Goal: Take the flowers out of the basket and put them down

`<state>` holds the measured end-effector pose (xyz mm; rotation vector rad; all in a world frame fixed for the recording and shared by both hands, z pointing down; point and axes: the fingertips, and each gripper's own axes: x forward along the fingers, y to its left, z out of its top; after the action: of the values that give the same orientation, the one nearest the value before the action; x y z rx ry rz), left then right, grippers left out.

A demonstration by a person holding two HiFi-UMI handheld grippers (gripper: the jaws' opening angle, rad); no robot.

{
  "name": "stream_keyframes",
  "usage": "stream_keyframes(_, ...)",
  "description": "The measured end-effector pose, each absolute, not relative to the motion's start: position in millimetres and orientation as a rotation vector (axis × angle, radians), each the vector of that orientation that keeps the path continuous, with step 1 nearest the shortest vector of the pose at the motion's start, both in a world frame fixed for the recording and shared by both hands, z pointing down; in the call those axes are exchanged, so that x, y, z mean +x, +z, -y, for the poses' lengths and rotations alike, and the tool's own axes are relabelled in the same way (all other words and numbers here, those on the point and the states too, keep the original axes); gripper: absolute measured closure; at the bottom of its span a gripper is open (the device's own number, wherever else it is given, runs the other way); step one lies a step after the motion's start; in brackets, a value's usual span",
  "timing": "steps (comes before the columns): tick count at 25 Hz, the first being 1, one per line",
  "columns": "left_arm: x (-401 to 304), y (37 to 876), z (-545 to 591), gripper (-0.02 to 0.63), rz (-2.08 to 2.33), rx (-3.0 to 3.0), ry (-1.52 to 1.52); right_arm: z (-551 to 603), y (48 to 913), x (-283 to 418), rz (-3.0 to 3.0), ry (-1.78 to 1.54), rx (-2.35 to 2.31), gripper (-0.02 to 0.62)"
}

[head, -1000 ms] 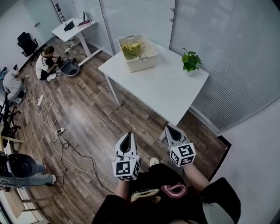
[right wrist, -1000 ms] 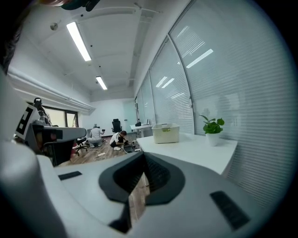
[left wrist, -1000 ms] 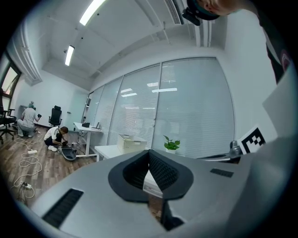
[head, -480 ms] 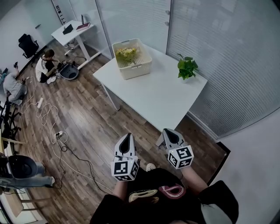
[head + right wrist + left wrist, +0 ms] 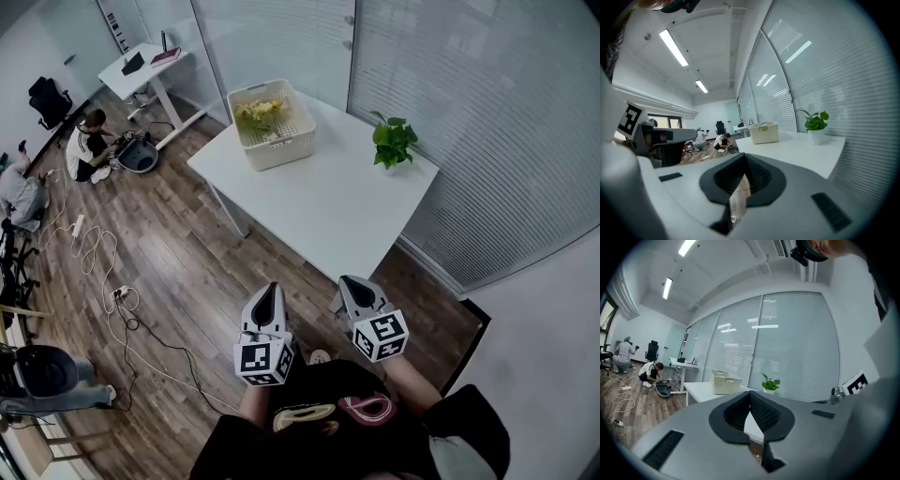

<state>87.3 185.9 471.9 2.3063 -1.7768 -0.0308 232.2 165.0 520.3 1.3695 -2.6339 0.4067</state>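
A cream slatted basket (image 5: 290, 141) stands at the far left end of the white table (image 5: 328, 206), with yellow-green flowers (image 5: 258, 110) inside it. Both grippers hang over the wooden floor, short of the table's near corner and far from the basket. My left gripper (image 5: 268, 292) is shut and holds nothing. My right gripper (image 5: 353, 283), closer to the table's corner, is shut and empty too. The left gripper view has the basket (image 5: 724, 382) small and far off beyond its jaws. In the right gripper view the basket (image 5: 763, 132) sits far down the tabletop.
A small potted green plant (image 5: 391, 142) stands on the table's right rear edge, against the blind-covered glass wall. Cables (image 5: 94, 248) trail over the floor at left. Two people (image 5: 84, 145) crouch on the floor by a second desk (image 5: 141, 67) at the far left.
The table and basket have slid left in the head view as the person shifted. Both grippers have moved a little toward the table, still shut.
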Motion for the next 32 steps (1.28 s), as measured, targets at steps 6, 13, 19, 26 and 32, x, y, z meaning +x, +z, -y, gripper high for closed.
stream_keyframes(6,82.3,470.1,-143.5,0.589,1.724,2.361,-0.063,-138.0,514.2,231.1,2.604,0.365,1.45,0.586)
stream_keyframes(13,58.5,463.4,-86.6,0.589,1.652,2.436,-0.064,-88.5,510.4,213.4,2.548,0.369,1.568,0.584)
stream_keyframes(19,17.0,455.4,-24.7,0.589,1.594,2.457,-0.087,-40.2,498.6,178.3,2.516,0.366,1.647,0.584)
stream_keyframes(26,-34.8,450.0,34.0,0.589,1.547,2.481,-0.082,8.2,493.8,138.9,2.462,0.381,1.74,0.584)
stream_keyframes(32,-69.8,449.0,73.8,0.589,1.509,2.517,-0.064,43.7,496.2,108.4,2.433,0.391,1.81,0.584)
